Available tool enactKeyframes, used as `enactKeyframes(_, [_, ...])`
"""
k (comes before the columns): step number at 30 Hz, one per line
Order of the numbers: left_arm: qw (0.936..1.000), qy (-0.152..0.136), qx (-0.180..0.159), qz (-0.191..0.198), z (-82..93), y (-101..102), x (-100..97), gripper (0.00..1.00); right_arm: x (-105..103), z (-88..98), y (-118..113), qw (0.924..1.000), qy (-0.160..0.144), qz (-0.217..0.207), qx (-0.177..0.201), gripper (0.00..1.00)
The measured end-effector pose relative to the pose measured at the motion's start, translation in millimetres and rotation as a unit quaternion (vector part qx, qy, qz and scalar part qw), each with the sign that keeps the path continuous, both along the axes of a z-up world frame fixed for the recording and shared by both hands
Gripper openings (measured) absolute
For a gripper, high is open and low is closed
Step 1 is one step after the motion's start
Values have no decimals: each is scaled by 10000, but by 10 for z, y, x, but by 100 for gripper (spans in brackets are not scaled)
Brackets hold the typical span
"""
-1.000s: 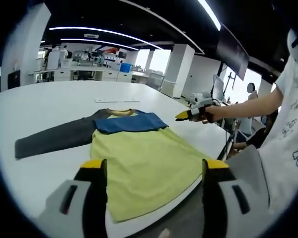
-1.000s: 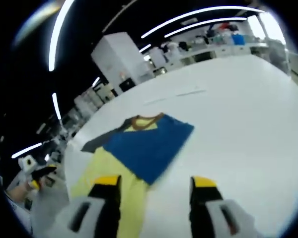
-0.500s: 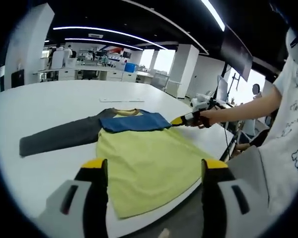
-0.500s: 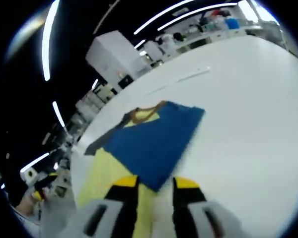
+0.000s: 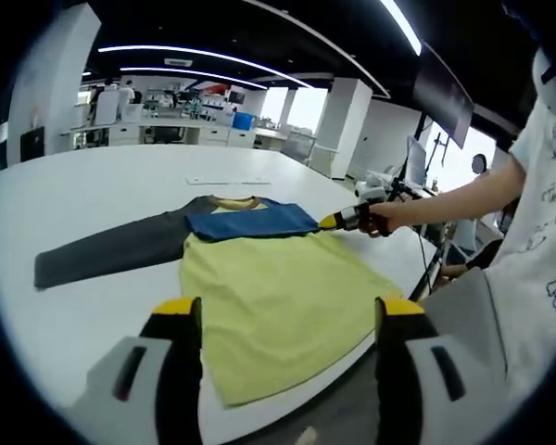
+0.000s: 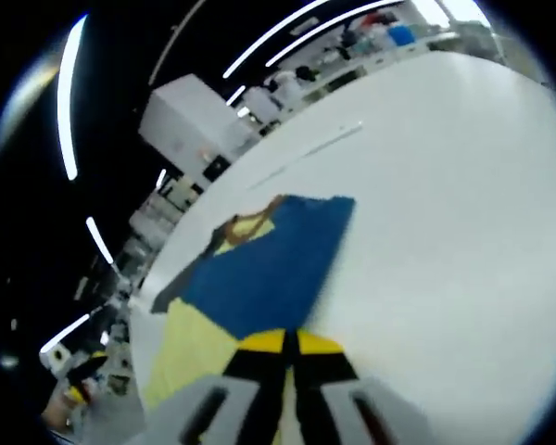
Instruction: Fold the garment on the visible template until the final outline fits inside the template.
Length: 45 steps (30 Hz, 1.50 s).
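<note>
On the broad white desk (image 5: 93,199) in front of you lies the long-sleeved shirt with a yellow body, a blue shoulder panel and grey sleeves (image 5: 269,287), spread flat with its hem toward you and close to the near edge; one grey sleeve (image 5: 107,252) stretches out to the side, and the blue panel (image 6: 264,264) appears to be fabric already turned over across the chest. Your right tool (image 5: 338,221) has its yellow tips pressed together at the corner of that blue panel, and in the right gripper view the jaws stand nearly closed with a thin dark gap, apparently pinching the cloth edge, though the fabric between them is hard to make out. Your left tool (image 5: 278,320) hangs above the hem with its jaws wide apart and nothing in them. A thin pale strip (image 5: 227,181) lies on the desk beyond the collar; I cannot tell a template outline under the garment. The likely trouble from here is a one-sided pull: if you drag the blue corner with the hem unpinned, the whole shirt may slide or skew, or the hem may slip off the desk edge. A shallow pinch could also let the corner drop mid-fold and leave a crooked crease.
</note>
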<state>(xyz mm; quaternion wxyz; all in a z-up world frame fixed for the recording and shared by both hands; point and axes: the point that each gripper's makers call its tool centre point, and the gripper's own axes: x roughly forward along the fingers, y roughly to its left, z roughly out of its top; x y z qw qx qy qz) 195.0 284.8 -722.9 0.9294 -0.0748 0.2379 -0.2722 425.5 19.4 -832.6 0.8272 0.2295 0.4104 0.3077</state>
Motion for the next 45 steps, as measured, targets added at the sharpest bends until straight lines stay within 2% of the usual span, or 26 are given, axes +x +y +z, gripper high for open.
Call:
enactKeyframes(3, [10000, 6, 6, 17, -6, 14, 3, 73, 128, -13, -131, 9993, -108, -302, -186, 0])
enactKeyframes(6, [10000, 9, 5, 27, -15, 26, 1, 73, 153, 6, -165, 9992, -67, -379, -122, 0])
enactKeyframes(19, [10000, 54, -37, 14, -33, -5, 6, 73, 186, -71, -181, 9991, -96, -198, -375, 0])
enactKeyframes(25, [10000, 48, -39, 9, -35, 9, 20, 73, 154, 8, -189, 9988, -349, 41, -354, 3])
enactKeyframes(28, [10000, 43, -38, 4, -42, 19, 28, 73, 118, 51, -195, 9979, -494, 228, -360, 15])
enactKeyframes(30, [10000, 46, -40, -8, -47, 20, 31, 73, 45, 102, -180, 9961, -680, 388, -401, 28])
enactKeyframes(32, [10000, 53, -42, -23, -53, 21, 35, 73, 56, 128, -190, 9942, -840, 474, -468, 43])
enactKeyframes(36, [10000, 64, -59, -36, -64, 27, 49, 73, 84, 189, -205, 9911, -1085, 541, -546, 65])
enactKeyframes(41, [9999, 52, -161, -26, -62, 55, 96, 73, 20, 255, -207, 9877, -1258, 691, -615, 85])
enactKeyframes(45, [9997, 66, -242, -44, -72, 93, 146, 73, -94, 364, -161, 9810, -1535, 991, -659, 97])
